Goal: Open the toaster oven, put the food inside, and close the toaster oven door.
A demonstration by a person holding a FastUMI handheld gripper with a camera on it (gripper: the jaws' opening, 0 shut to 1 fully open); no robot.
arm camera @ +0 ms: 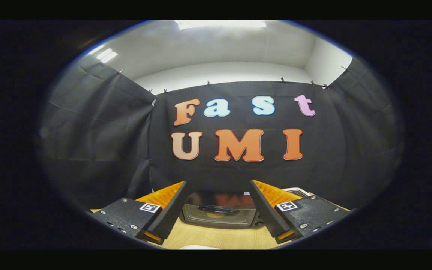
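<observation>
A black toaster oven stands on the wooden table, seen between and beyond my fingers. Its glass door faces me and looks closed, with a dark handle across the upper part. Something round and pale shows dimly behind the glass. My gripper is open, held well above the table, with nothing between its fingers. A sliver of something white lies on the table just below the fingers; what it is I cannot tell.
Black cloth walls close the booth behind the oven and on both sides. A white object's edge peeks out behind the right finger, beside the oven. Bare wood lies in front of the oven.
</observation>
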